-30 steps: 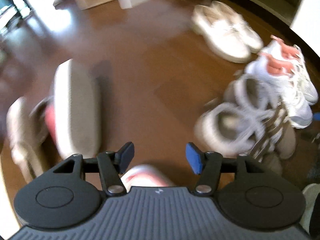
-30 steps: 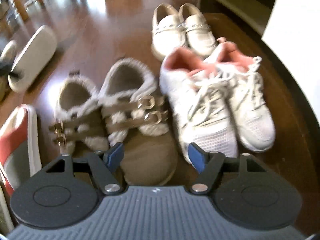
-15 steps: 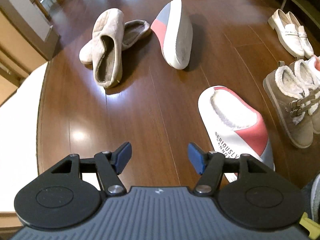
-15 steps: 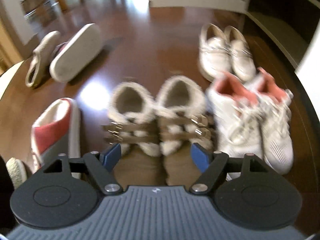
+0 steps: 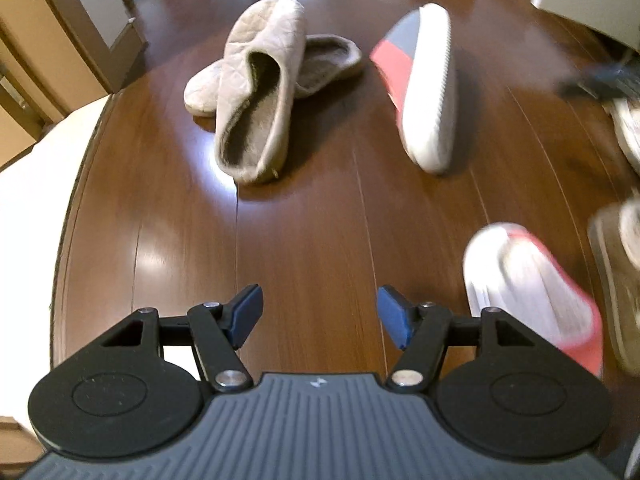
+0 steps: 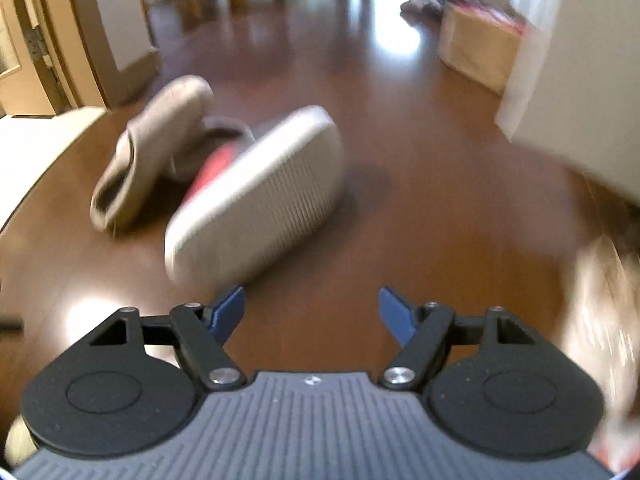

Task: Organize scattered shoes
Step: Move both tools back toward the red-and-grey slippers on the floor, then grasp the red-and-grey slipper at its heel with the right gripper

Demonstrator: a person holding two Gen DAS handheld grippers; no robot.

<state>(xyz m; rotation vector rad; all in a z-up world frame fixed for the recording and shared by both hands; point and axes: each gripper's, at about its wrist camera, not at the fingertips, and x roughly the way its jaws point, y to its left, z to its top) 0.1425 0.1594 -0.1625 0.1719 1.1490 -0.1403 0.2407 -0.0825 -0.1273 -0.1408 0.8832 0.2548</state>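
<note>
R gripper [image 6: 311,312] is swinging off sorted pairs toward tipped slipper [image 6: 256,196] ahead-left of fingers, jaws closing, empty; L gripper [image 5: 319,316] open, empty.

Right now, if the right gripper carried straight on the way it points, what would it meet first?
Probably bare wood floor: nothing lies between the closing right gripper. The tipped white-soled slipper sits just left of that line; blur makes depth uncertain.

beige quilted slippers [image 5: 256,92], white ribbed sole [image 6: 260,196], dark brown floor [image 5: 312,240].
</note>
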